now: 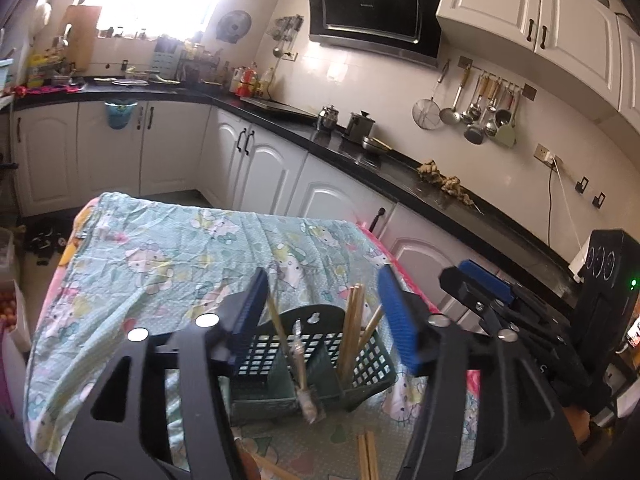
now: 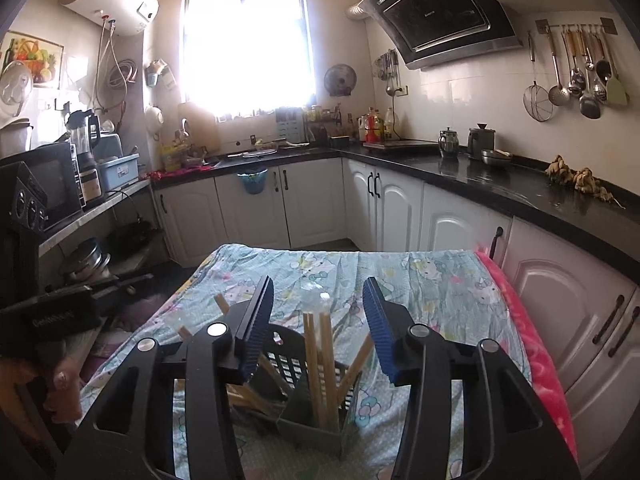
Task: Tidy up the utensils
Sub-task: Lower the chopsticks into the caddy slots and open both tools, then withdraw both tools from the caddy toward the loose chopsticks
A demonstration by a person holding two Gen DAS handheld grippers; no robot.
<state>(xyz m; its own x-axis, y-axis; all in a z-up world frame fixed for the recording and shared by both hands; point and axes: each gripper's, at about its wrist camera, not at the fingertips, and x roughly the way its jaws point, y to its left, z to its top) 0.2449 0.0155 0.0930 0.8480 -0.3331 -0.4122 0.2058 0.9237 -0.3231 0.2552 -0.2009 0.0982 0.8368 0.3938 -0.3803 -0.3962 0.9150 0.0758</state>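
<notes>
A dark green slotted utensil holder (image 1: 316, 364) stands on the cloth-covered table (image 1: 160, 264). Wooden chopsticks (image 1: 354, 328) stand in its right compartment, and a thin utensil with a worn end (image 1: 302, 376) leans in the middle one. More chopsticks (image 1: 368, 456) lie loose on the cloth in front. My left gripper (image 1: 324, 312) is open and empty, hovering above the holder. My right gripper (image 2: 318, 320) is open and empty, also above the holder (image 2: 316, 400), where chopsticks (image 2: 320, 364) stand upright. The right gripper also shows in the left wrist view (image 1: 480, 280).
A black counter (image 1: 360, 156) runs along the right and back walls with pots, bottles and ginger on it. White cabinets (image 2: 460, 232) stand close to the table's right side. A pink blanket edge (image 2: 532, 356) hangs there. A shelf with appliances (image 2: 48, 184) stands at left.
</notes>
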